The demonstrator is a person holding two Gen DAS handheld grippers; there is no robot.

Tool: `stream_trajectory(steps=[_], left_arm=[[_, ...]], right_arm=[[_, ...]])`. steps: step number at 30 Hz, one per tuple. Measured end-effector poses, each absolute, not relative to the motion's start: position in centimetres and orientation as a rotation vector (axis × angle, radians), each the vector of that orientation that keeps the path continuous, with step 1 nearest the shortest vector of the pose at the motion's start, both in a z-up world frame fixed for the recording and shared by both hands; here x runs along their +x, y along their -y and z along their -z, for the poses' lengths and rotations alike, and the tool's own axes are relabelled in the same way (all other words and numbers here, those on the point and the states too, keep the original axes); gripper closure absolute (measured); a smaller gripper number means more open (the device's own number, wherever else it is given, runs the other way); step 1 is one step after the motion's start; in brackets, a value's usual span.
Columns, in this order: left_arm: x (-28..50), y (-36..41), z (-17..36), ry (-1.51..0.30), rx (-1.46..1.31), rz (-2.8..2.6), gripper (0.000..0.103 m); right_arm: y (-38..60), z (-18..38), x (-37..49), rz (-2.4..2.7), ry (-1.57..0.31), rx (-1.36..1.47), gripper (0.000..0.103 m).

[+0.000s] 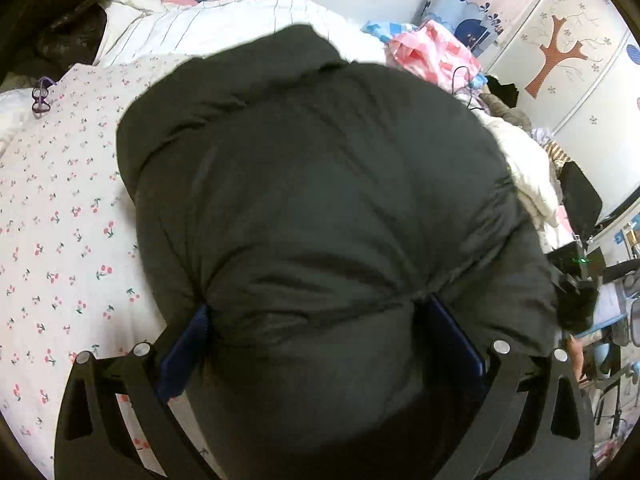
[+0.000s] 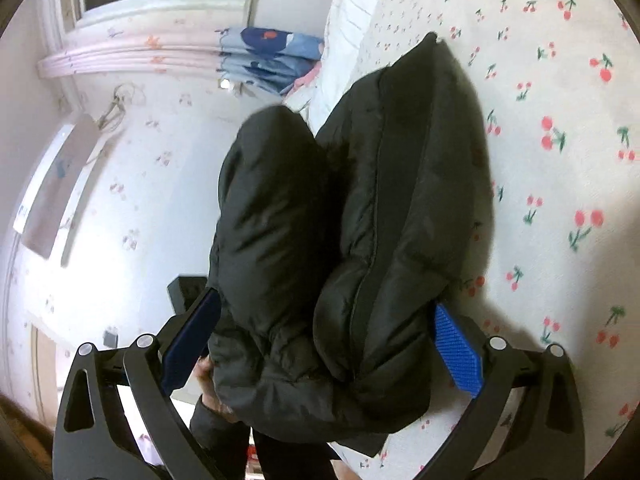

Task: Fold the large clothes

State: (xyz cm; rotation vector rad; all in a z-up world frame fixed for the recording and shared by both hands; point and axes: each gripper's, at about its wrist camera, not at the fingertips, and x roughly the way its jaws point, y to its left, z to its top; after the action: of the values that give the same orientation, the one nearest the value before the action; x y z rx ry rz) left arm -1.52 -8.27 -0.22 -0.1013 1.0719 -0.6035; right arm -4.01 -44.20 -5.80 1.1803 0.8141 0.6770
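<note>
Nearest the lens: black linkage arms of each gripper, with blue ribbed pads beyond them
Left gripper (image 1: 312, 320): jaws spread fairly wide yet filled with a thick fold of the black down jacket (image 1: 320, 184); both blue pads press into the padding, so it is gripping the jacket
Right gripper (image 2: 324, 320): likewise spread wide around two puffy lobes of the jacket (image 2: 360, 220); the left pad (image 2: 192, 336) is partly hidden by fabric, the right pad (image 2: 458, 348) shows bare beside the cloth, so contact on that side is hard to confirm, though the bundle appears held
Jacket's place: bunched on the cherry-print bedsheet (image 1: 60, 220), which lies under and to its left in the left wrist view; one lobe seems to hang past the bed edge in the right wrist view
Beyond the jacket: a white striped duvet (image 1: 224, 20) behind it, a pink and white garment (image 1: 436, 56) to its far right, purple glasses (image 1: 41, 94) on the sheet to its far left
Step in hand, as I judge it: carrying a gathered half over onto the rest to make a fold
Doing it well: keep both grips deep in the padding, move the two hands level and together, lay the fold flat on the sheet, then press air out before letting go
</note>
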Motion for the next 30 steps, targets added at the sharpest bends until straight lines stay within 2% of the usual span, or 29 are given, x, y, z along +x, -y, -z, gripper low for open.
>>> stream_trajectory(steps=[7, 12, 17, 20, 23, 28, 30], left_arm=[[-1.0, 6.0, -2.2, -1.006, -0.296, 0.601, 0.006], [-1.6, 5.2, -4.2, -0.880, -0.265, 0.538, 0.006], [-1.6, -5.1, -5.8, -0.704, -0.470, 0.355, 0.006], [0.3, -8.1, -4.5, -0.777, -0.614, 0.538, 0.006], [0.2, -14.2, -3.2, -0.701, -0.831, 0.589, 0.007], [-0.2, -27.1, 2.1, -0.668, -1.090, 0.432, 0.007], [-0.7, -30.3, 4.6, -0.694, -1.146, 0.399, 0.007]], right_arm=[[41.3, 0.1, -0.9, -0.818, -0.755, 1.098, 0.006], [37.5, -3.9, -0.8, -0.922, -0.698, 1.097, 0.006], [29.7, -10.1, 1.0, -1.090, -0.670, 0.968, 0.006], [21.6, -13.1, 4.3, -1.148, -0.711, 0.878, 0.006], [11.1, -15.2, 7.5, -1.239, -0.764, 0.800, 0.006], [-4.5, -14.8, 8.8, -1.358, -0.922, 0.643, 0.006], [-7.4, -14.1, 7.8, -1.378, -0.950, 0.586, 0.006]])
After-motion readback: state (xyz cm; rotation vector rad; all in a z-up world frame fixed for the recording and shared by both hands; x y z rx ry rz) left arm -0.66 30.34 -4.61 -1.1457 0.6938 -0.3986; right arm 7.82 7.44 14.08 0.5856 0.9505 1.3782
